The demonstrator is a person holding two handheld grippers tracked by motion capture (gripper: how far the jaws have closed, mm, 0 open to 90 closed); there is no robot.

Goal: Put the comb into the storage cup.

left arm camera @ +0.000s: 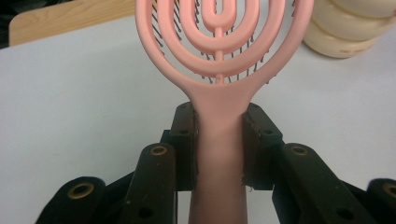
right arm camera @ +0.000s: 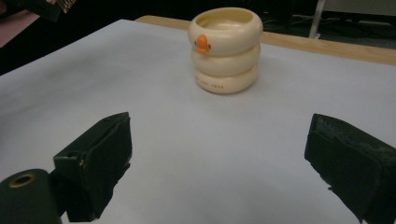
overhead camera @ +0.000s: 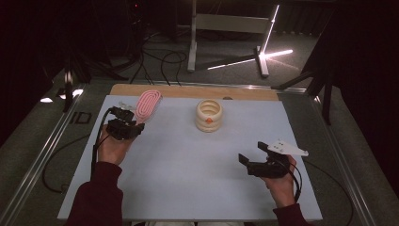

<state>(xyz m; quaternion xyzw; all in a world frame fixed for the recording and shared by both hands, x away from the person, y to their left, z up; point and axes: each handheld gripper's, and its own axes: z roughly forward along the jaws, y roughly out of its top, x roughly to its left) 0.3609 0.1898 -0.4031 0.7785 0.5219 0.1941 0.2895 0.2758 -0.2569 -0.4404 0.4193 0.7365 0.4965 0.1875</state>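
We hold the pink hairbrush [left arm camera: 219,56] clamped in the left gripper [left arm camera: 218,140]; right gripper [right arm camera: 219,158] gapes wide, empty. Risk: the handle pivots, bristles striking the cream cup [right arm camera: 225,49].

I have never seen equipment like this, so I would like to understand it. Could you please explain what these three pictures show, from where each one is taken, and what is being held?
There is no robot here. A person sits at a table and holds a hand tool with two black jaws in each hand. The high view looks down from above: the left gripper is on the left, the right gripper on the right. The other two pictures come from small cameras mounted on each tool, looking along its jaws.

On the pale blue table surface stands a cream holder that looks like three stacked rings, with a small orange mark on its side.

In the left gripper view, the jaws are closed on the handle of a pink hairbrush, whose head points away from the camera. In the right gripper view, the jaws stand wide apart with nothing between them, facing the holder.
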